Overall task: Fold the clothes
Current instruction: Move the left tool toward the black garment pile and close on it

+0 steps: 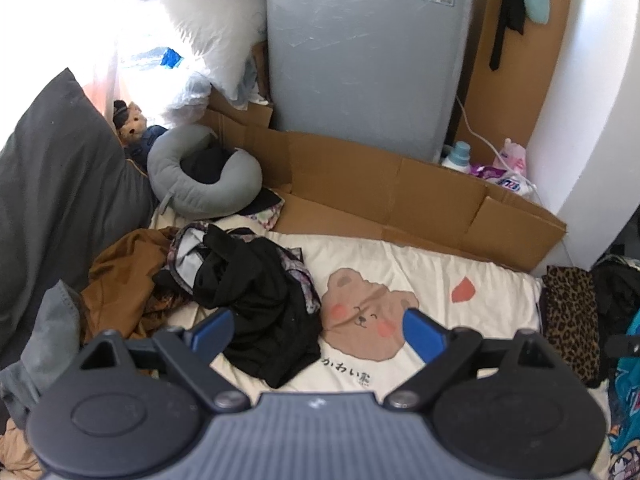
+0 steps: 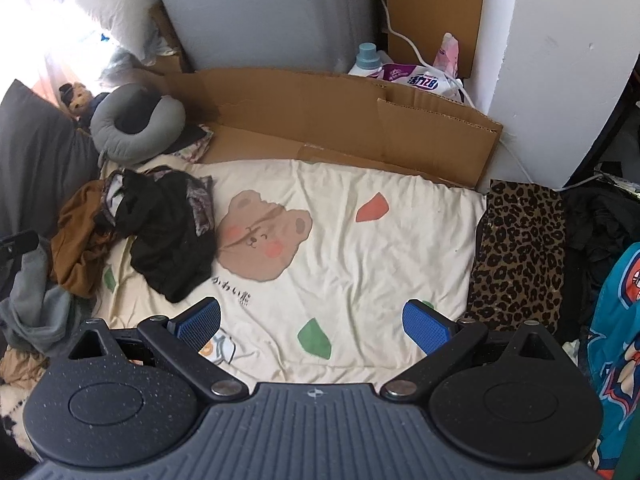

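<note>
A crumpled black garment [image 1: 260, 304] lies on a cream bear-print sheet [image 1: 460, 276], on top of a patterned piece [image 1: 298, 276] and beside a brown garment [image 1: 124, 280]. My left gripper [image 1: 320, 334] is open and empty, just above the black garment's near edge. In the right wrist view the same black garment [image 2: 168, 236] lies at the left of the sheet [image 2: 360, 248]. A folded leopard-print cloth [image 2: 520, 252] lies at the right. My right gripper [image 2: 312, 322] is open and empty above the sheet.
A grey neck pillow [image 1: 200, 176] and a dark pillow [image 1: 60, 200] lie at the left. Flattened cardboard [image 1: 380, 192] and a grey upright panel [image 1: 360, 52] stand behind the sheet. A teal printed garment [image 2: 616, 340] and dark clothes [image 2: 600, 216] lie at the right.
</note>
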`<move>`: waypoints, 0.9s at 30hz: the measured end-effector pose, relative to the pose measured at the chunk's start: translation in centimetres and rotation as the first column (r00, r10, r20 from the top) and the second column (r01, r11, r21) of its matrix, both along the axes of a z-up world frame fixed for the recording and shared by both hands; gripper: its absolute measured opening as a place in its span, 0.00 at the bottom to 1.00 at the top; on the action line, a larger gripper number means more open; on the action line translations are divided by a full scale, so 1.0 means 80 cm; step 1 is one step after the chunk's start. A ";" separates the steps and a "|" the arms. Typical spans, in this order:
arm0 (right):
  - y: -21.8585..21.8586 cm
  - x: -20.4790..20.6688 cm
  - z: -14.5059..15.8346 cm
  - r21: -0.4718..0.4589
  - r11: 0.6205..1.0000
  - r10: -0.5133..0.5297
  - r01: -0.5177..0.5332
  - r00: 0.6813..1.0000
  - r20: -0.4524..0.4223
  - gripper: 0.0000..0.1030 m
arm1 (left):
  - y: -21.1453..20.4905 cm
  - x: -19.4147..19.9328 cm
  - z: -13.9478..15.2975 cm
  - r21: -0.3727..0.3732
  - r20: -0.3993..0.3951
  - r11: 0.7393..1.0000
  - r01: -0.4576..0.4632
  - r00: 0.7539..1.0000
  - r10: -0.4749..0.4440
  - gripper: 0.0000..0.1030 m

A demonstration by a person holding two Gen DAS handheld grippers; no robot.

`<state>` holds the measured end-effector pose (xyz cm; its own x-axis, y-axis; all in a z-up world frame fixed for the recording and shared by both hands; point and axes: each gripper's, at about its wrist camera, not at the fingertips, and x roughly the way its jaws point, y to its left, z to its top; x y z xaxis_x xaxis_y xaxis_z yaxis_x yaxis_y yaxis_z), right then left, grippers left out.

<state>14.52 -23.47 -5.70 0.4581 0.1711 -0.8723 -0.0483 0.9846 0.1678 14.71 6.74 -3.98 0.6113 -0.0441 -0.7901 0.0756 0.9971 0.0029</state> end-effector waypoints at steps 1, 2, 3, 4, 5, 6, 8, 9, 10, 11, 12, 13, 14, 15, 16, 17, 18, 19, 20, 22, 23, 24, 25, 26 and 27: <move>-0.002 0.005 -0.001 -0.004 1.000 -0.007 0.007 1.000 0.007 0.97 | 0.002 0.005 -0.004 -0.004 -0.001 1.000 -0.003 1.000 0.003 0.90; -0.003 0.010 -0.003 -0.008 1.000 -0.005 0.005 1.000 0.012 0.97 | 0.004 0.010 -0.008 -0.008 -0.001 1.000 -0.006 1.000 0.006 0.90; -0.004 0.016 -0.005 -0.012 1.000 -0.003 0.004 1.000 0.018 0.97 | 0.006 0.015 -0.012 -0.013 -0.002 1.000 -0.009 1.000 0.009 0.90; -0.005 0.021 -0.006 -0.017 1.000 -0.002 0.002 1.000 0.024 0.98 | 0.008 0.020 -0.017 -0.017 -0.002 1.000 -0.012 1.000 0.012 0.89; -0.006 0.026 -0.008 -0.019 1.000 0.000 0.001 1.000 0.028 0.97 | 0.011 0.022 -0.021 -0.017 -0.004 1.000 -0.015 1.000 0.015 0.89; -0.006 0.032 -0.011 -0.013 1.000 0.002 -0.002 1.000 0.027 0.97 | 0.014 0.026 -0.027 -0.018 -0.006 1.000 -0.020 1.000 0.020 0.89; -0.007 0.042 -0.018 0.001 1.000 0.012 -0.013 1.000 0.024 0.97 | 0.021 0.034 -0.039 -0.022 -0.012 0.999 -0.030 0.999 0.030 0.89; -0.005 0.046 -0.021 0.009 1.000 0.027 -0.028 0.999 0.025 0.97 | 0.024 0.038 -0.046 -0.024 -0.017 0.999 -0.035 0.999 0.035 0.89; -0.001 0.049 -0.024 0.019 0.998 0.052 -0.053 0.998 0.030 0.97 | 0.027 0.041 -0.052 -0.023 -0.023 0.999 -0.044 0.999 0.043 0.89; 0.002 0.051 -0.027 0.027 0.997 0.073 -0.074 0.997 0.035 0.97 | 0.030 0.044 -0.060 -0.023 -0.031 0.998 -0.053 0.998 0.053 0.88; 0.005 0.053 -0.029 0.034 0.995 0.091 -0.093 0.995 0.040 0.97 | 0.033 0.046 -0.066 -0.023 -0.036 0.998 -0.057 0.998 0.056 0.87; 0.009 0.056 -0.033 0.035 0.994 0.102 -0.103 0.994 0.039 0.97 | 0.035 0.048 -0.071 -0.024 -0.039 0.998 -0.055 0.998 0.054 0.87; 0.012 0.059 -0.036 0.036 0.993 0.112 -0.114 0.993 0.039 0.97 | 0.036 0.049 -0.077 -0.030 -0.037 0.999 -0.031 0.999 0.030 0.87; 0.016 0.061 -0.040 0.036 0.992 0.123 -0.124 0.992 0.039 0.97 | 0.038 0.050 -0.083 -0.030 -0.037 0.999 -0.033 0.999 0.032 0.87; 0.019 0.063 -0.043 0.031 0.991 0.132 -0.134 0.990 0.043 0.97 | 0.040 0.052 -0.090 -0.031 -0.039 0.999 -0.038 0.999 0.036 0.87; 0.021 0.064 -0.045 0.022 0.990 0.141 -0.143 0.989 0.051 0.97 | 0.041 0.054 -0.095 -0.035 -0.040 0.999 -0.041 0.998 0.040 0.87; 0.023 0.066 -0.048 0.006 0.989 0.149 -0.149 0.987 0.065 0.97 | 0.043 0.056 -0.101 -0.040 -0.041 0.998 -0.049 0.998 0.048 0.87; 0.024 0.067 -0.050 -0.008 0.988 0.155 -0.155 0.985 0.078 0.97 | 0.045 0.058 -0.107 -0.045 -0.042 0.997 -0.055 0.998 0.053 0.87; 0.025 0.068 -0.052 -0.016 0.987 0.158 -0.157 0.983 0.091 0.97 | 0.047 0.060 -0.112 -0.051 -0.042 0.997 -0.059 0.997 0.057 0.87; 0.022 0.070 -0.056 -0.004 0.986 0.163 -0.164 0.980 0.113 0.97 | 0.049 0.063 -0.125 -0.067 -0.038 0.996 -0.054 0.998 0.052 0.87; 0.020 0.071 -0.060 -0.004 0.987 0.159 -0.160 0.980 0.121 0.97 | 0.049 0.066 -0.131 -0.070 -0.036 0.997 -0.045 0.998 0.043 0.87; 0.019 0.071 -0.064 -0.003 0.988 0.155 -0.156 0.979 0.129 0.97 | 0.048 0.068 -0.138 -0.069 -0.039 0.997 -0.046 0.998 0.043 0.87; 0.017 0.072 -0.069 -0.003 0.988 0.152 -0.153 0.979 0.137 0.97 | 0.048 0.070 -0.145 -0.068 -0.041 0.997 -0.046 0.998 0.043 0.87; 0.016 0.073 -0.073 -0.002 0.989 0.148 -0.149 0.978 0.144 0.97 | 0.048 0.072 -0.152 -0.068 -0.045 0.997 -0.047 0.998 0.044 0.87; 0.014 0.073 -0.077 -0.002 0.989 0.144 -0.145 0.978 0.152 0.97 | 0.049 0.074 -0.159 -0.068 -0.047 0.997 -0.048 0.998 0.045 0.87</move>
<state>20.39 -22.32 -11.87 0.5546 0.2530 -0.7927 -0.2155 0.9638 0.1569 20.64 10.62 -16.71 0.5774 -0.0716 -0.8133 0.0274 0.9973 -0.0683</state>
